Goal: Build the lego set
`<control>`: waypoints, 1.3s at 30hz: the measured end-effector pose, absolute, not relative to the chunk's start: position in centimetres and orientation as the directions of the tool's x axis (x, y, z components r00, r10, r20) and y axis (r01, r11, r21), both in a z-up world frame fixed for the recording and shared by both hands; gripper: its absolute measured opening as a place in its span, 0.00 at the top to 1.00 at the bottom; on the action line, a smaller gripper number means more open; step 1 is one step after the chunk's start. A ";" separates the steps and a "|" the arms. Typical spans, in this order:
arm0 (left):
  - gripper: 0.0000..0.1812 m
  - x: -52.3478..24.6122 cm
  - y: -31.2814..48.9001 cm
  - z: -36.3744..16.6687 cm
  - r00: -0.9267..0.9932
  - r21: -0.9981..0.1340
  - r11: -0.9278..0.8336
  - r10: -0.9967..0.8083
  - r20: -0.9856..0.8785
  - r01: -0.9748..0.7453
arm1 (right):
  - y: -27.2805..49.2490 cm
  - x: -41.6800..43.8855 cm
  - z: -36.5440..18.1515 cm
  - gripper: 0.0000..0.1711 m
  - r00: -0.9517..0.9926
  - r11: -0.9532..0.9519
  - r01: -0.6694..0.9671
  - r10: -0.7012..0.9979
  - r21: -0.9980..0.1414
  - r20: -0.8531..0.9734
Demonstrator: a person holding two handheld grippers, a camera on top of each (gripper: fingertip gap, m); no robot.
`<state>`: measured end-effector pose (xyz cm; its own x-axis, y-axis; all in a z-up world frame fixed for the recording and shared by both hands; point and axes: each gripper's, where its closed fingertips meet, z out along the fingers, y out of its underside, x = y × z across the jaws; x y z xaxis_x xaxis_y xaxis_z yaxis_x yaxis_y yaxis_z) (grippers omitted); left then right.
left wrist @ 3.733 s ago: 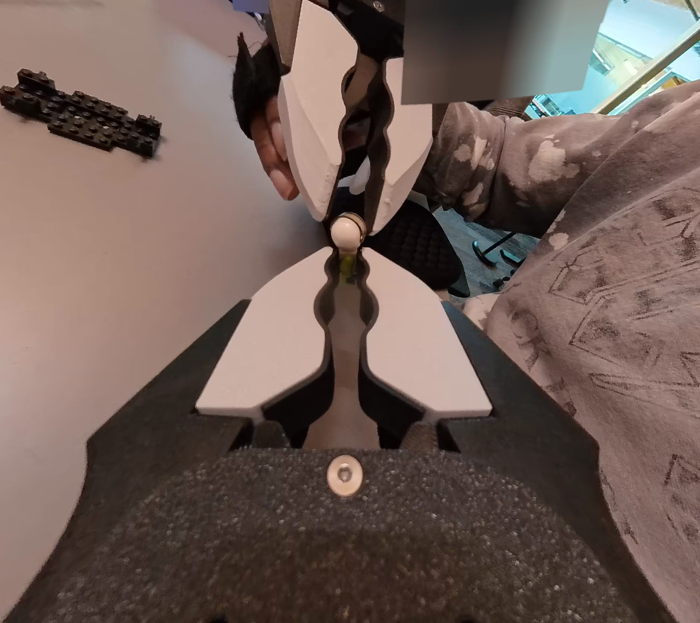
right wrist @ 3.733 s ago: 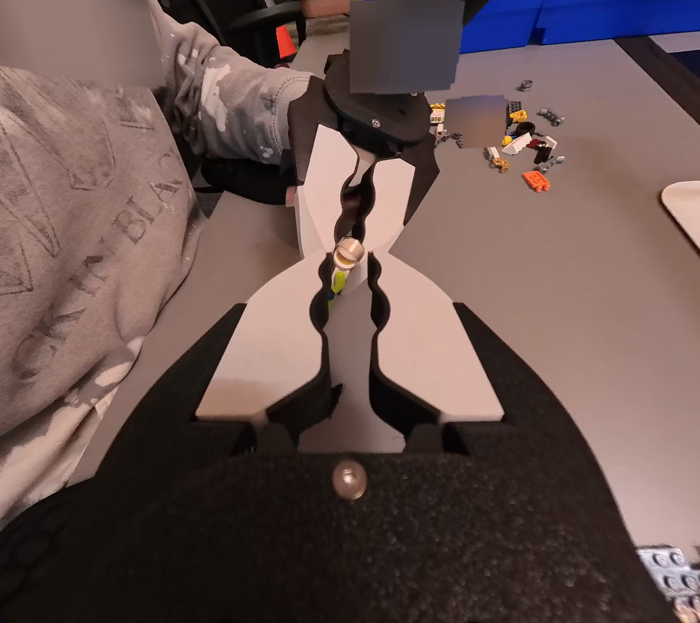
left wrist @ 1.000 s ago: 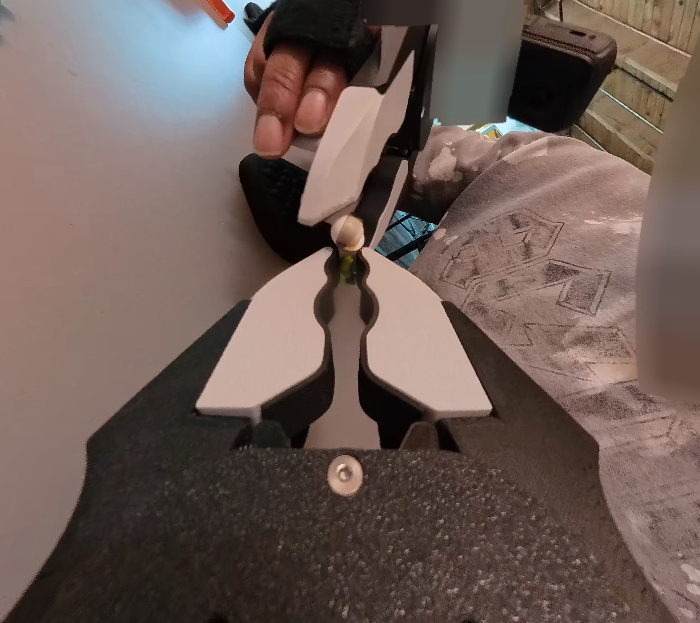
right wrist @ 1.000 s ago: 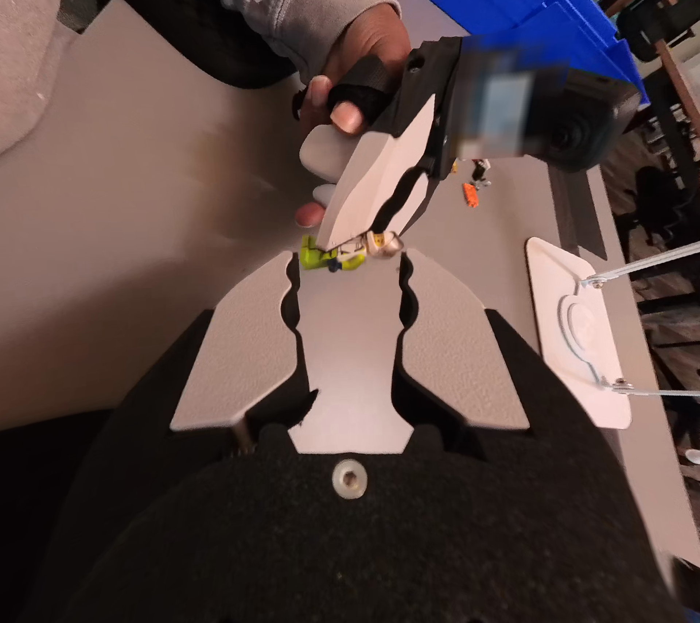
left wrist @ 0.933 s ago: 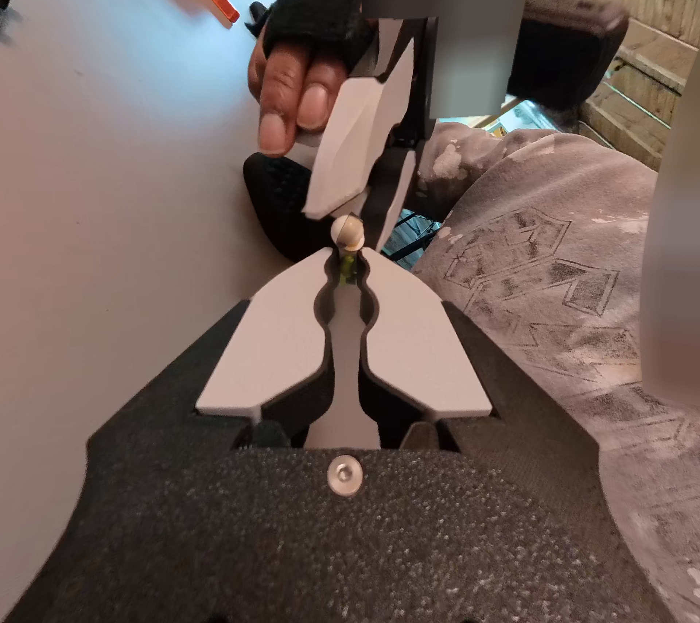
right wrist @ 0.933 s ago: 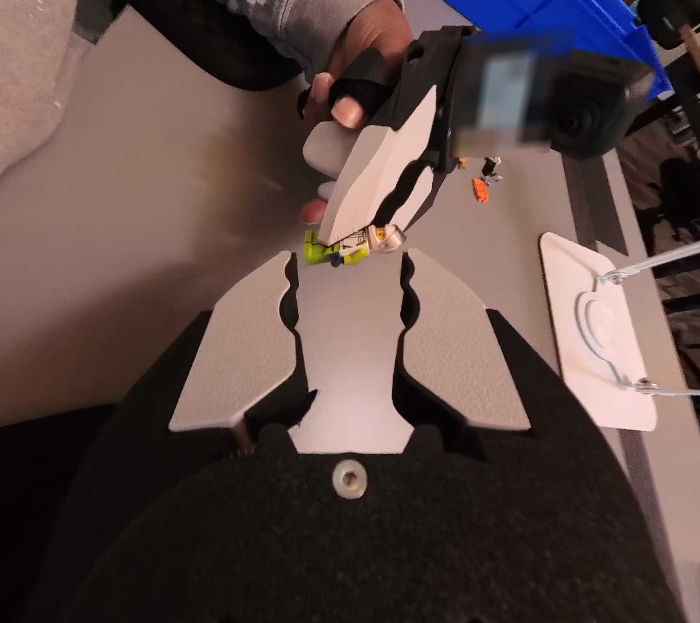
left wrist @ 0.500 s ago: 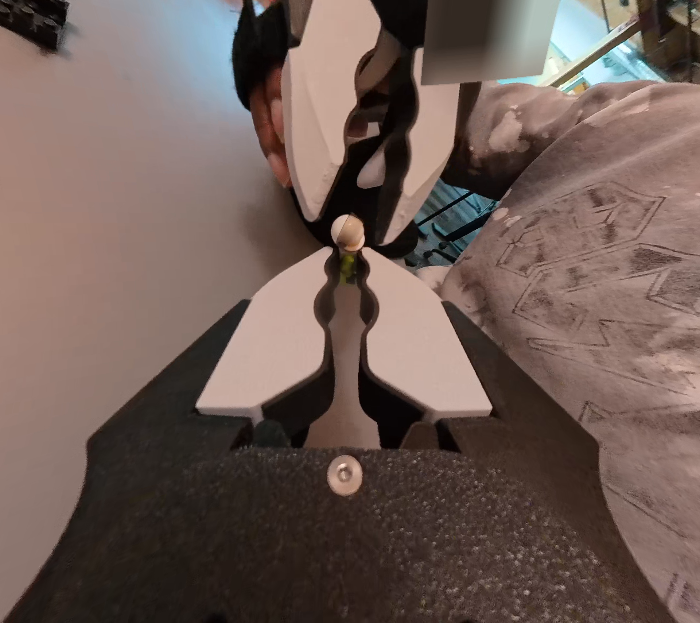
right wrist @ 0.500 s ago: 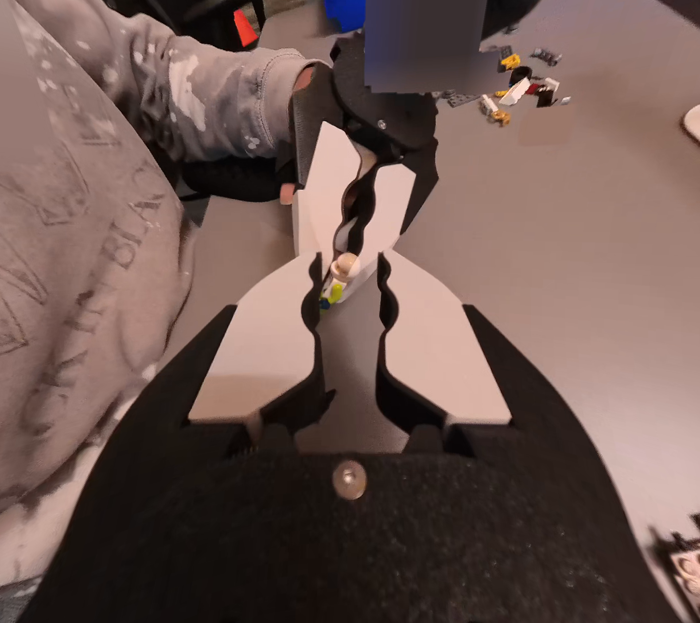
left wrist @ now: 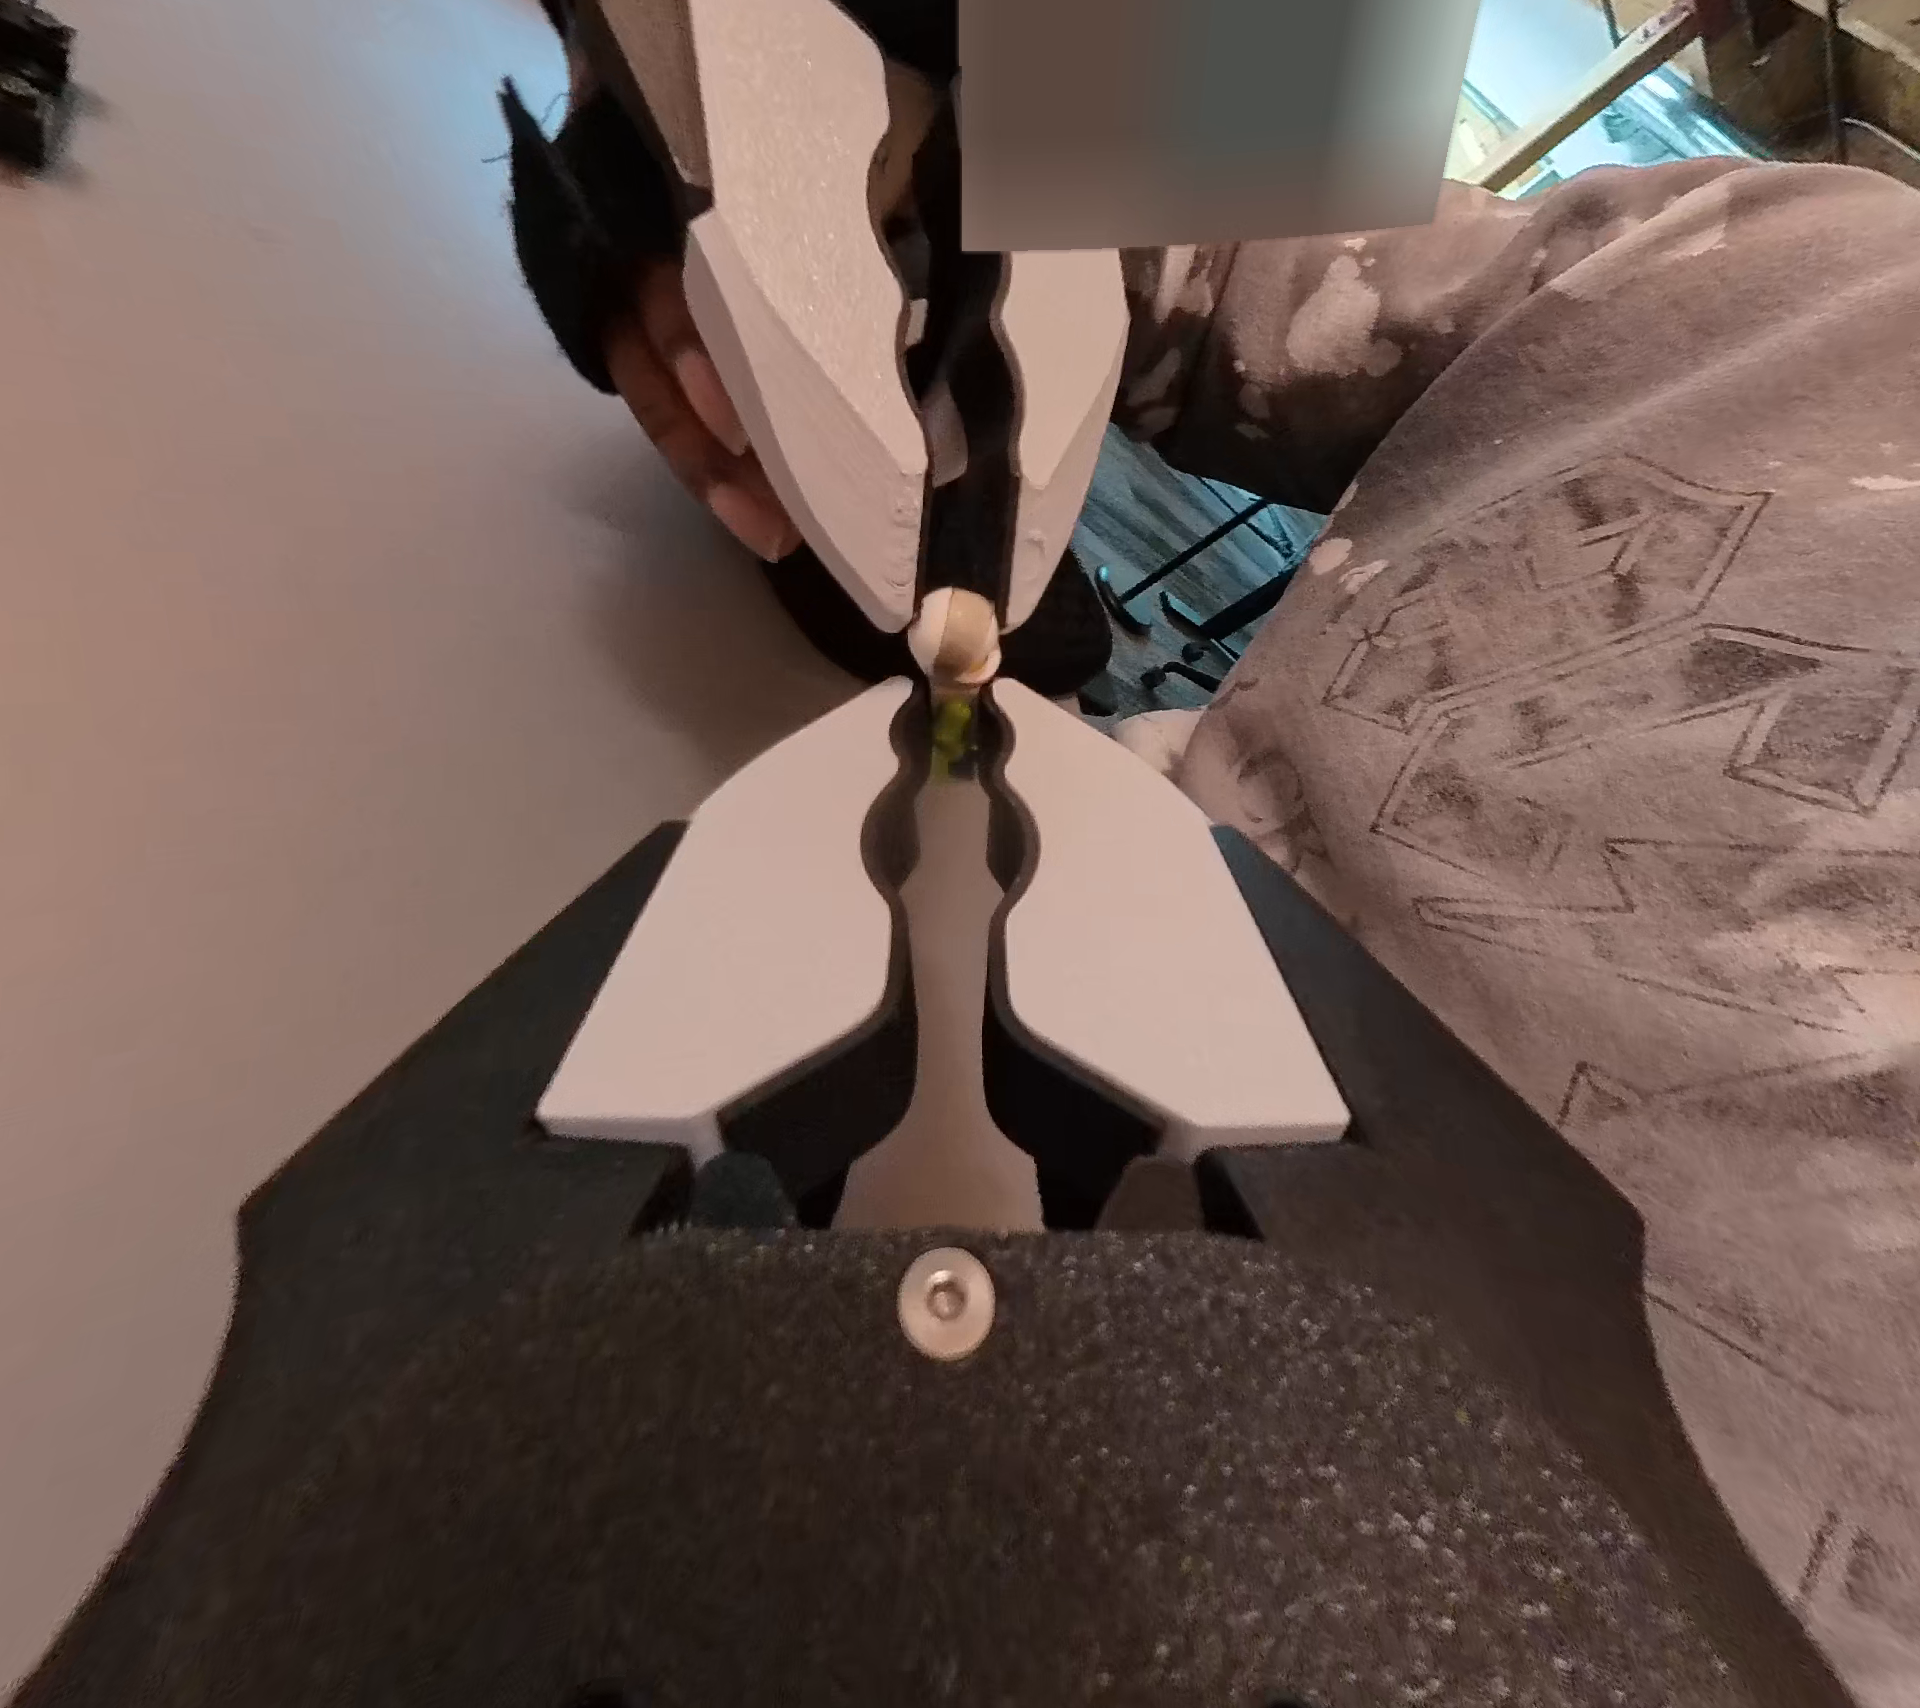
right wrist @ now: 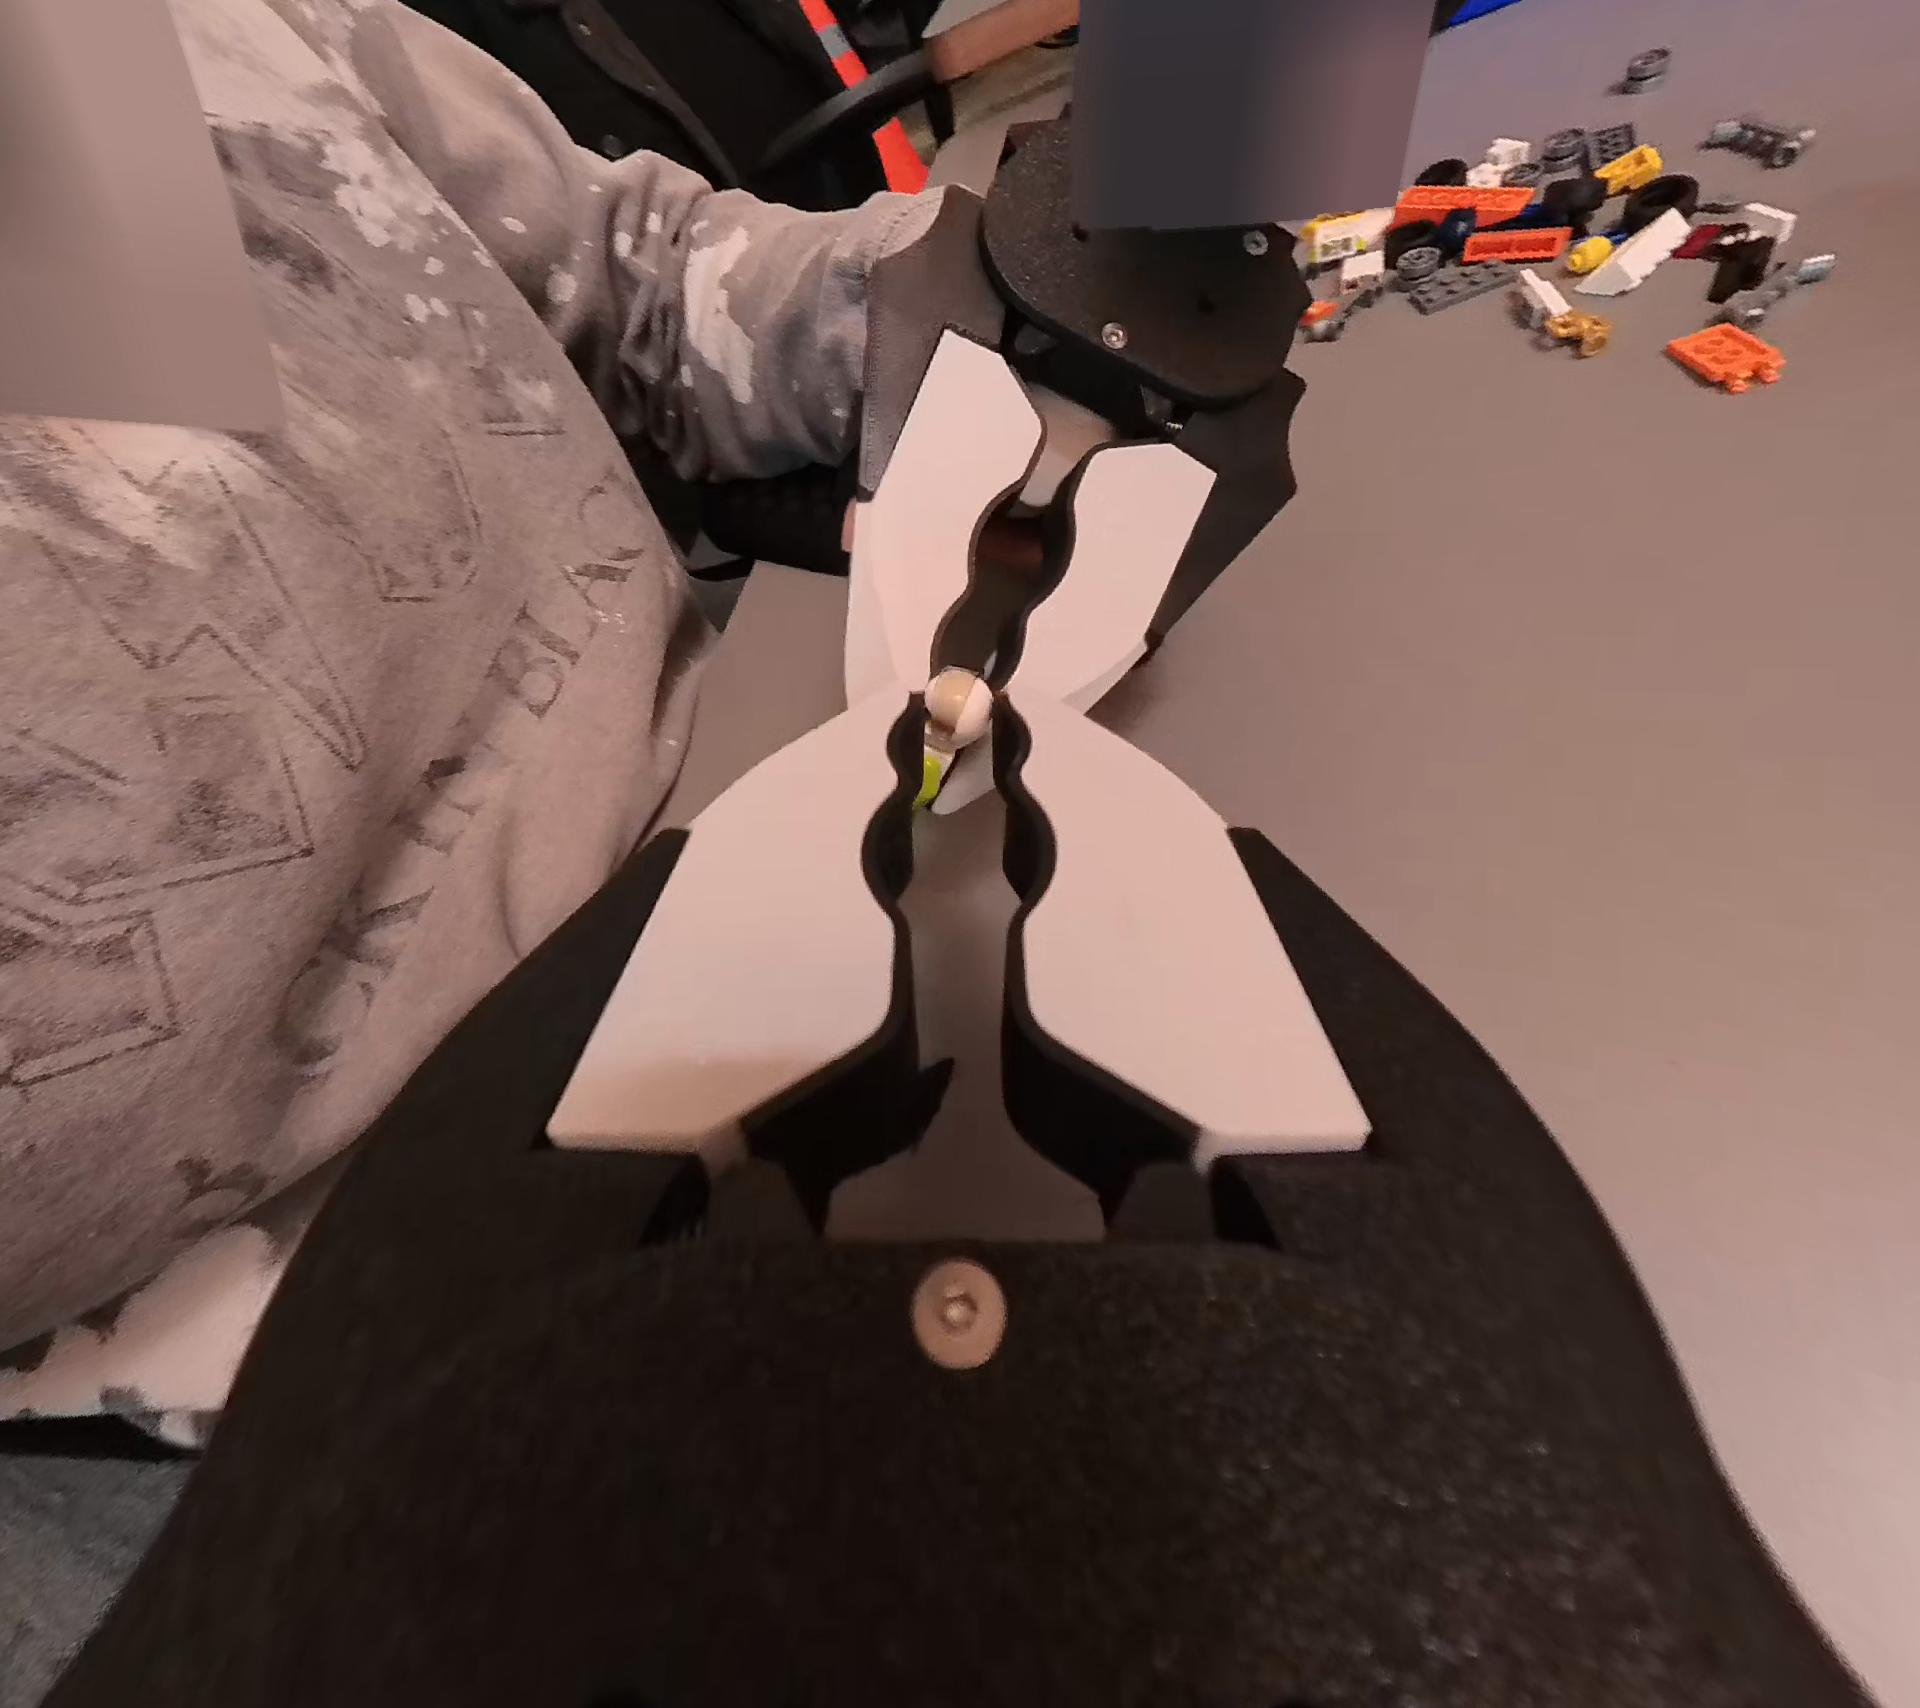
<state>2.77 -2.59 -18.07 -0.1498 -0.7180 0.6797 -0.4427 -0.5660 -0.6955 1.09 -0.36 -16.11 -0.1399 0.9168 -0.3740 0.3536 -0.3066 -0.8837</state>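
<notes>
Pinching the minifig [left wrist: 948, 723] by its lime body, the left gripper [left wrist: 951, 702] holds it above the surface while the right gripper [right wrist: 954, 708], wide apart 1 s ago, has now closed on its pale head (prob. seating or adjusting it).

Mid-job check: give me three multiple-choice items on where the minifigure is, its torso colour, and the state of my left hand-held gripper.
1. Where is the minifigure?
A. between the tips of both hand-held grippers
B. lying among the loose bricks
C. in a blue bin

2. Its torso colour?
A. red
B. lime green
C. black

3. The left hand-held gripper is
A. wide open and empty
B. shut on the minifigure
C. out of view

Answers: 1 A, the right hand-held gripper meets it tip to tip; 2 B, lime shows below the pale head; 3 B, its fingers pinch the torso.
</notes>
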 end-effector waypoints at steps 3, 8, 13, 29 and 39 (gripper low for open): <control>0.96 2.7 -2.8 -17.7 -0.172 -0.693 -0.574 -0.703 0.690 -0.436 | -0.5 1.2 -15.8 0.93 -0.173 -0.314 0.339 0.906 -0.887 -0.387; 0.96 2.6 -3.4 -16.9 -0.229 -0.689 -0.585 -0.667 0.709 -0.428 | -1.0 1.3 -15.3 0.95 -0.225 -0.316 0.317 0.891 -0.894 -0.395; 0.96 2.6 -3.5 -16.7 -0.242 -0.689 -0.587 -0.660 0.711 -0.424 | -1.1 1.3 -15.0 0.95 -0.240 -0.316 0.306 0.887 -0.898 -0.394; 0.96 2.9 -3.1 -17.4 -0.186 -0.694 -0.575 -0.697 0.693 -0.433 | -0.6 0.9 -15.5 0.91 -0.109 -0.232 0.364 0.951 -0.902 -0.289; 0.96 3.0 -3.1 -17.6 -0.170 -0.694 -0.571 -0.706 0.688 -0.439 | -0.6 1.2 -14.9 0.88 -0.081 -0.217 0.341 0.963 -0.915 -0.258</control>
<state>2.95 -3.12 -17.59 -0.1699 -0.7059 0.6877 -0.4388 -0.5706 -0.6941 1.23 -0.61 -14.89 -0.0808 0.9627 -0.2581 0.3409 -0.2166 -0.9148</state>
